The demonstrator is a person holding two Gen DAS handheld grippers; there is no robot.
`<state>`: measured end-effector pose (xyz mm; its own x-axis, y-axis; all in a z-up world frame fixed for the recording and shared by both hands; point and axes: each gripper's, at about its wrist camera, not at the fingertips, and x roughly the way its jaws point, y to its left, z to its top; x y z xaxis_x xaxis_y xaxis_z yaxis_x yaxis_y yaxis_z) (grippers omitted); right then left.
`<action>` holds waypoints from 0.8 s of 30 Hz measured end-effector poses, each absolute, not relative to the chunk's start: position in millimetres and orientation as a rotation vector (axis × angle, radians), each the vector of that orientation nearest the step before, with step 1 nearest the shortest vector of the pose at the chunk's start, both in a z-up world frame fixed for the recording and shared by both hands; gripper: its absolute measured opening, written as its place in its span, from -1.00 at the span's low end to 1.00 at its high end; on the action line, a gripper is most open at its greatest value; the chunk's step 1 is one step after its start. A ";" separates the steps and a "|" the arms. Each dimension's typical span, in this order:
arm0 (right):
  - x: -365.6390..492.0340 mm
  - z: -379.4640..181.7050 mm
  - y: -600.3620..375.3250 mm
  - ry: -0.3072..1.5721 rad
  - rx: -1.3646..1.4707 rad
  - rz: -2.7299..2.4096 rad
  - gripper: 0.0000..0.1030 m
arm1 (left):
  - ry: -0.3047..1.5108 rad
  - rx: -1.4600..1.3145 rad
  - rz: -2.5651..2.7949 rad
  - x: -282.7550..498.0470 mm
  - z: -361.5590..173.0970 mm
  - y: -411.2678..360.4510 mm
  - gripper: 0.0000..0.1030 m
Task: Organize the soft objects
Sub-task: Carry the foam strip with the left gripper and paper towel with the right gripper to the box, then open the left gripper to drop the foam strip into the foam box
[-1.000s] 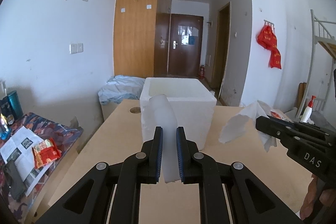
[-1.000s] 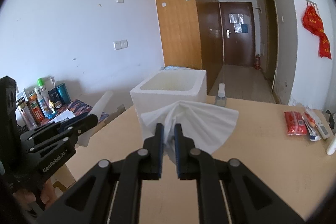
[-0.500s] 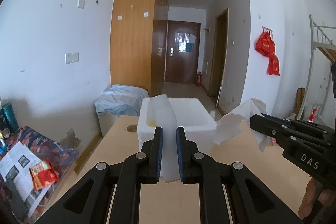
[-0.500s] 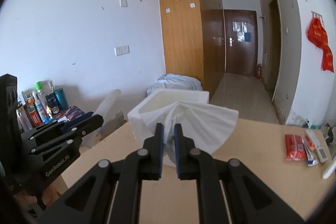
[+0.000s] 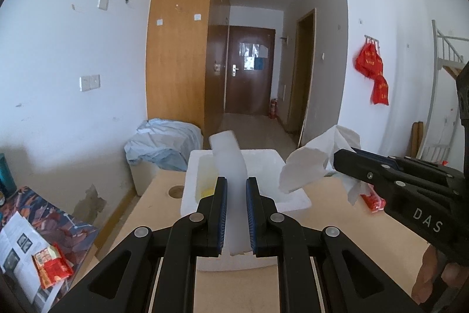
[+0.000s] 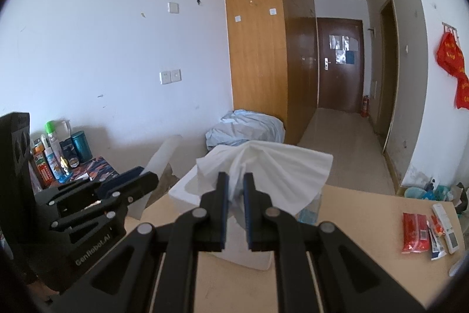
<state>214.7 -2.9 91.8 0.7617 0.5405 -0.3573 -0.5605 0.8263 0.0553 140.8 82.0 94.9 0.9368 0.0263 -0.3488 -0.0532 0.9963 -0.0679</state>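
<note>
White foam strip [image 5: 231,166] stands pinched between the left gripper's [image 5: 236,197] fingers, above the foam box [image 5: 293,195] on the worktop [image 5: 337,225]. Beside it, the right gripper's [image 6: 235,192] fingers pinch a crumpled tissue [image 6: 281,166], fanned out over the same box.

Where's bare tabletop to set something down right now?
Bare wood tabletop between the white foam box and the red packet cluster at the right edge. Also bare left of the box around the round cable hole. Crowded: packets and remote-like items at right; both grippers hold sheets over the box.
</note>
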 end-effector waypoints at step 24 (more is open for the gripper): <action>287.6 83.2 8.4 0.406 -0.070 0.579 -0.76 | 0.438 -0.067 0.010 242.6 78.2 88.1 -0.73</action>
<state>287.6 8.4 83.2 0.7602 0.5178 -0.3925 -0.5451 0.8370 0.0484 242.6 88.1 78.2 0.9055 -0.0044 -0.4243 -0.0246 0.9977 -0.0629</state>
